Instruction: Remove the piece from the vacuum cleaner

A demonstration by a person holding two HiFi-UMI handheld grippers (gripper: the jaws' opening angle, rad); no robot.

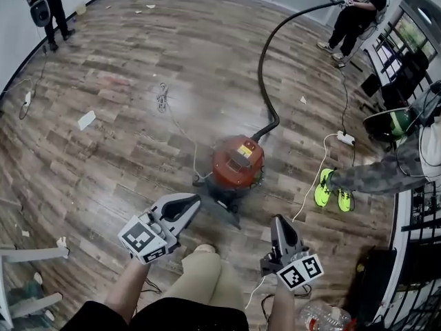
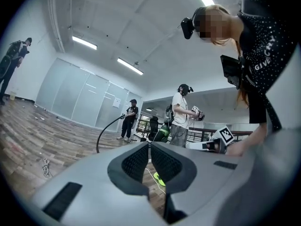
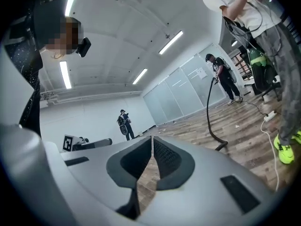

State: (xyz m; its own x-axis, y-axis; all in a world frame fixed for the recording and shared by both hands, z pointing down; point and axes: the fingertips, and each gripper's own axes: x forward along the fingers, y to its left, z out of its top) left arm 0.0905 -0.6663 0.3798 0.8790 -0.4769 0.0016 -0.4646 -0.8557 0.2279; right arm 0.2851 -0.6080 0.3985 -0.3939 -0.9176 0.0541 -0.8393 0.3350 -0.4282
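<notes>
Looking like a big bare open hall, not a home: wood-plank floor (image 1: 138, 81) running wide, glass partition wall (image 2: 80, 98) closing off the far end, strip lights (image 2: 84, 42) glowing overhead, person far left (image 1: 45, 9) and person far right (image 1: 355, 16) standing around in recording gear.

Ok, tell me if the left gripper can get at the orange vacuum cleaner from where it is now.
Probably yes. The left gripper hangs just short of the vacuum cleaner, with only bare floor between them. Its fingers are shut and empty, so they would need opening first.
</notes>
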